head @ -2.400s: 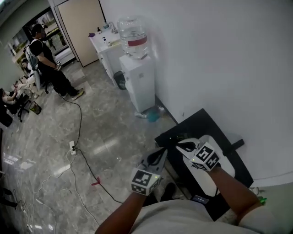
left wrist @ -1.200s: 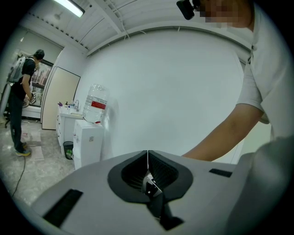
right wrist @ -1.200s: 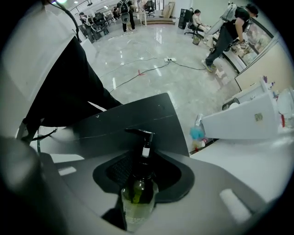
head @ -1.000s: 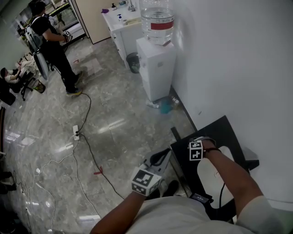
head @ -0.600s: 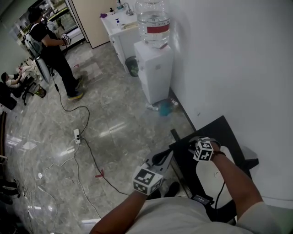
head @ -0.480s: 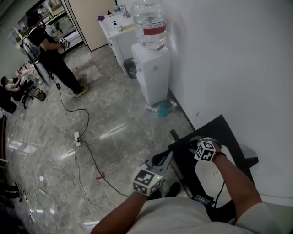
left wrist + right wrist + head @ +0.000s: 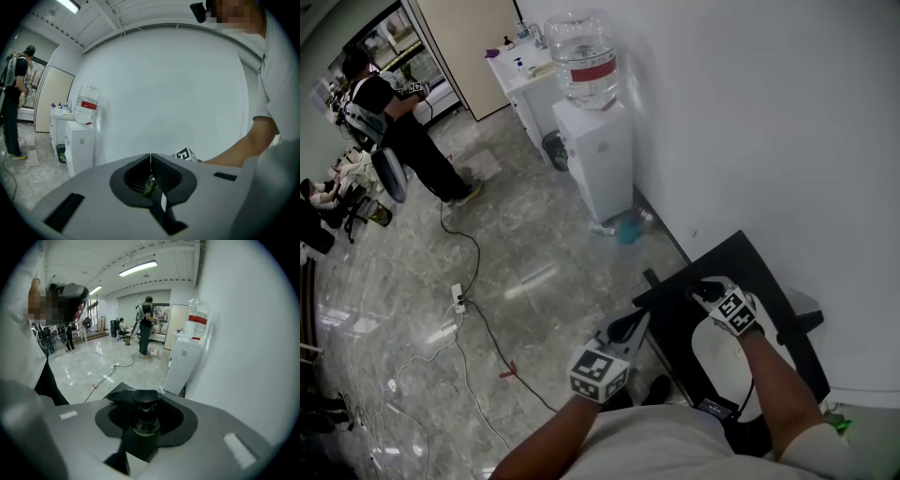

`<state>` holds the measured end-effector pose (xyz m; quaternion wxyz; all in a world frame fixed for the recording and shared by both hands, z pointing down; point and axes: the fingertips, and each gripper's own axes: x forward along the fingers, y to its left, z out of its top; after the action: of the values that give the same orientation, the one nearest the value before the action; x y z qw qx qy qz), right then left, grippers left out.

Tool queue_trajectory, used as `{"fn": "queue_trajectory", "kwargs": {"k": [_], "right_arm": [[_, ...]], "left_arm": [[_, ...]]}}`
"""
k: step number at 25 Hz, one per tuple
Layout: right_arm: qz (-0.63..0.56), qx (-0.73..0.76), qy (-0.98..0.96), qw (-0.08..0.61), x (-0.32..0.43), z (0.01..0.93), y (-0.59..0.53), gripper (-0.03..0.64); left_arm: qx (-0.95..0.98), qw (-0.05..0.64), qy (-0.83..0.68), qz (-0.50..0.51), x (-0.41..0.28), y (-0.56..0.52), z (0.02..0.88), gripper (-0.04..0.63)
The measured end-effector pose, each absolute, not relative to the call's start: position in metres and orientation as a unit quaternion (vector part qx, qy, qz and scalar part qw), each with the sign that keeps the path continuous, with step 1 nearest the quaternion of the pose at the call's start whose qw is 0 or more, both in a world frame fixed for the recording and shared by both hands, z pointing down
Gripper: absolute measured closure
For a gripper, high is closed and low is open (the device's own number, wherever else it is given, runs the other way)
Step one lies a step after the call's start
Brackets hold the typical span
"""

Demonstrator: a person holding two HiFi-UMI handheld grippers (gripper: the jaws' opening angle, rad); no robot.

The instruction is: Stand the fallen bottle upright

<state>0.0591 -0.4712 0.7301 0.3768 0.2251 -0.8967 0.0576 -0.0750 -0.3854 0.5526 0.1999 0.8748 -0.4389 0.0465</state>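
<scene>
The white wall (image 7: 750, 112) fills your head view from 12 to 4 o'clock. The grey marble floor (image 7: 534, 281) takes the rest.

The black tabletop (image 7: 750, 267) sits at 4 o'clock, against the wall. At 12 o'clock a white dispenser (image 7: 595, 155) stands against the same wall, with a clear jug (image 7: 579, 70) on top. A person (image 7: 389, 127) in dark clothes stands on the floor at 10 o'clock, well apart from you. A white mat (image 7: 722, 356) lies on the near part of the tabletop.

Your right hand-held gripper (image 7: 145, 400) hangs over the far part of the tabletop, just beyond the mat, angled down with its tips toward 10 o'clock. It is grasping the bottle (image 7: 146, 417). The bottle is dark and sits between the 2 jaws, its neck pointing away from that gripper's camera. You cannot tell whether it touches the tabletop.

Your left hand-held gripper (image 7: 150, 161) is at 6 o'clock, just beside the tabletop's left edge and over the floor. It is clenched, with the 2 jaws meeting tip to tip.

A power strip (image 7: 457, 298) lies on the floor at 8 o'clock.

A small green thing (image 7: 150, 184) shows in the gap behind the left tips, too small to identify.
</scene>
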Motion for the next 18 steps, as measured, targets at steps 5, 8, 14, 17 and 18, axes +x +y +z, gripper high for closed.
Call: {"fn": "queue_trajectory", "kwargs": {"k": [5, 8, 14, 17, 18], "right_arm": [[0.086, 0.257, -0.895, 0.354, 0.064, 0.734, -0.481, 0.492], [0.085, 0.271, -0.886, 0.366, 0.07, 0.733, -0.485, 0.478], [0.086, 0.293, -0.881, 0.361, 0.091, 0.712, -0.462, 0.476], [0.091, 0.298, -0.89, 0.334, 0.099, 0.687, -0.441, 0.503], [0.088, 0.301, -0.894, 0.32, 0.1, 0.675, -0.434, 0.521]], "left_arm": [[0.876, 0.196, -0.438, 0.049, -0.061, -0.383, 0.551, 0.586], [0.877, 0.192, -0.438, 0.048, -0.053, -0.378, 0.544, 0.587], [0.874, 0.185, -0.446, 0.044, -0.049, -0.366, 0.537, 0.587], [0.875, 0.177, -0.448, 0.039, -0.045, -0.361, 0.53, 0.586], [0.876, 0.174, -0.448, 0.037, -0.043, -0.359, 0.527, 0.587]]}}
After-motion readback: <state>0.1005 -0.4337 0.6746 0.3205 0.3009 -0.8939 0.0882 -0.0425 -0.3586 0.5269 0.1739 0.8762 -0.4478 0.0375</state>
